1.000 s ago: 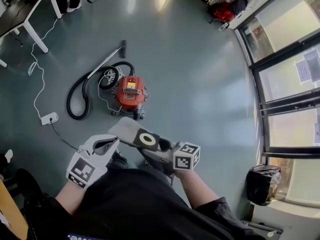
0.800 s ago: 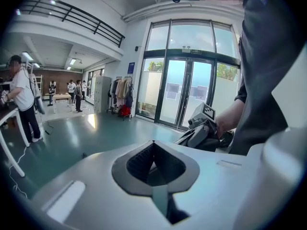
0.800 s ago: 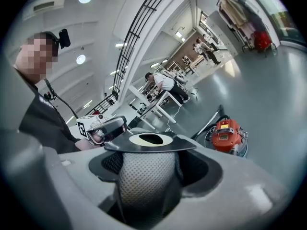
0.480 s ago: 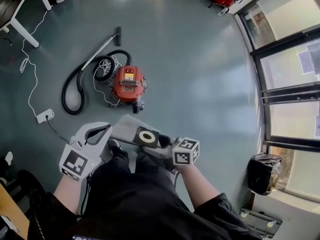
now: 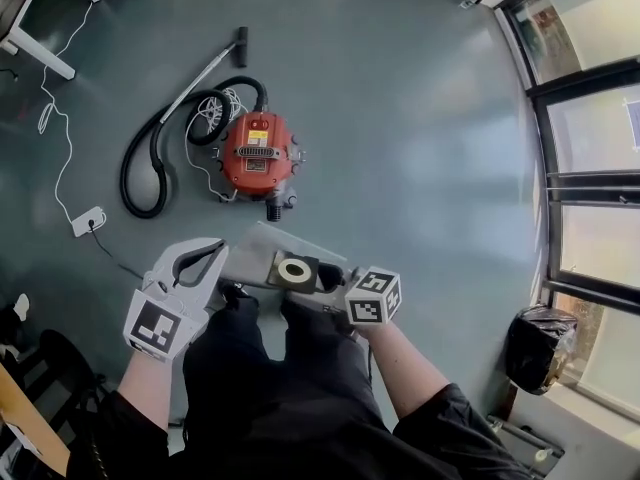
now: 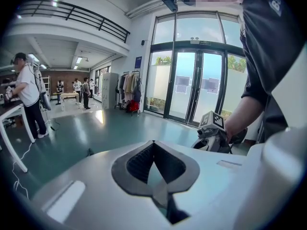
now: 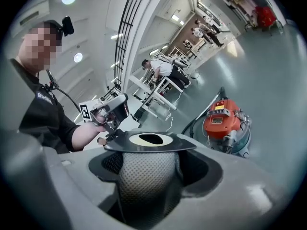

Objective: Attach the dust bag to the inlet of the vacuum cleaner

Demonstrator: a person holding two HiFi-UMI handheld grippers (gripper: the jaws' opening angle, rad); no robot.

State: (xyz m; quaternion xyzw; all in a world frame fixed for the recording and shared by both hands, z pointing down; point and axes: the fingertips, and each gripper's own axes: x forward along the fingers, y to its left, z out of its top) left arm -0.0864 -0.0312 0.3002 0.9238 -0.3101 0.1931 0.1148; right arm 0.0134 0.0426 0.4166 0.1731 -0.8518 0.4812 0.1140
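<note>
Left gripper point(image 5: 224, 273): pinched shut on dark collar point(image 7: 180, 145) of grey fabric dust bag point(image 5: 258, 250) | right gripper point(image 5: 322, 280): clamping bag body | red canister vacuum cleaner point(image 5: 256, 158): well apart.

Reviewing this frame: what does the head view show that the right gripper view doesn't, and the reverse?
Head view only: a white power strip on the floor and a black bin bag by the windows.

Right gripper view only: the dust bag with its mesh body squeezed between the jaws of the right hand-held gripper, and people in the background.

Both: the red vacuum cleaner, the bag's collar, and the left hand-held gripper pinching that collar's edge.
</note>
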